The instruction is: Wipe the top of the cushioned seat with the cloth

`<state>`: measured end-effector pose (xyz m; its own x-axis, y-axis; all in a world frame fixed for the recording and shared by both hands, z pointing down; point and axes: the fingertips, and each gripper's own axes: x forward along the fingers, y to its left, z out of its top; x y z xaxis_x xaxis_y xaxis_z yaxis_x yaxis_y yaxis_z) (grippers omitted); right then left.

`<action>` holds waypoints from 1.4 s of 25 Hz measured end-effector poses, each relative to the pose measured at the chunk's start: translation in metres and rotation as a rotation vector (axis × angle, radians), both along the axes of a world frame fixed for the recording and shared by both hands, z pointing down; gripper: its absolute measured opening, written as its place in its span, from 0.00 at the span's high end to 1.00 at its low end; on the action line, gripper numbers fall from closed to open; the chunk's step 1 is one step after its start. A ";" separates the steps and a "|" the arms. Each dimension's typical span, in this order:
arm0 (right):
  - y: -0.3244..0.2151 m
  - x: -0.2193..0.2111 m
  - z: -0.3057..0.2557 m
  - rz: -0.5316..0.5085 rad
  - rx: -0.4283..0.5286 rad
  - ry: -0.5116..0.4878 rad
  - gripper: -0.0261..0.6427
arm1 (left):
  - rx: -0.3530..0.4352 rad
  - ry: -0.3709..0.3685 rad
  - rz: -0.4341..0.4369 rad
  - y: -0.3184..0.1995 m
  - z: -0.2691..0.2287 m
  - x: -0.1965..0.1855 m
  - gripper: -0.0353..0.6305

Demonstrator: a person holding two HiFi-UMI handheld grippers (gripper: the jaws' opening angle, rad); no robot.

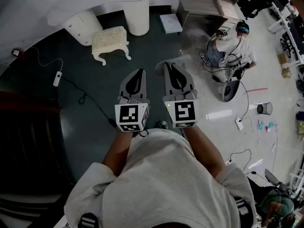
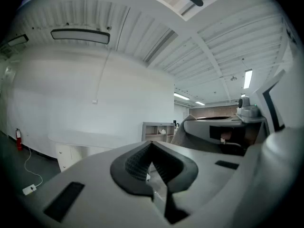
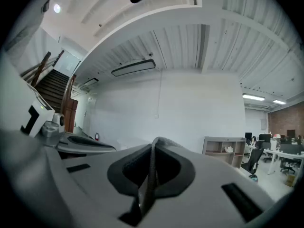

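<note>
The cushioned seat (image 1: 110, 41) is a cream stool with carved white legs, standing on the dark floor ahead and to the left of both grippers. My left gripper (image 1: 139, 71) is held level in front of me, jaws shut with nothing between them (image 2: 151, 143). Beside it my right gripper (image 1: 172, 64) is shut on the grey cloth (image 3: 151, 175), which runs as a thin fold between the pads. A bit of that cloth (image 1: 184, 60) shows past the jaws in the head view. Both grippers are well short of the stool, up in the air.
White rounded furniture (image 1: 135, 13) stands behind the stool. A power strip (image 1: 57, 78) with its cable lies on the floor at left. A white box (image 1: 170, 23), a seated person (image 1: 232, 46), a bin (image 1: 265, 108) and cables are to the right. Dark stairs (image 1: 23, 127) rise at left.
</note>
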<state>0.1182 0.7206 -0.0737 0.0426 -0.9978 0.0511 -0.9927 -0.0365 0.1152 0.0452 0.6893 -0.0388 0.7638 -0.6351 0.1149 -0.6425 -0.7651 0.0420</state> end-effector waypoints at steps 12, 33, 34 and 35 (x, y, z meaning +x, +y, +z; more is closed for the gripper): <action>0.031 0.013 0.024 -0.117 0.001 0.100 0.94 | -0.010 -0.079 -0.092 0.026 0.025 0.010 0.93; -0.194 0.038 0.053 -0.263 -0.121 0.016 0.94 | -0.095 -0.091 -0.180 -0.189 0.051 0.025 0.93; -0.211 0.038 0.055 -0.274 -0.125 0.021 0.94 | -0.101 -0.098 -0.178 -0.205 0.053 0.025 0.93; -0.228 0.038 0.057 -0.282 -0.131 0.027 0.94 | -0.106 -0.105 -0.177 -0.222 0.056 0.025 0.93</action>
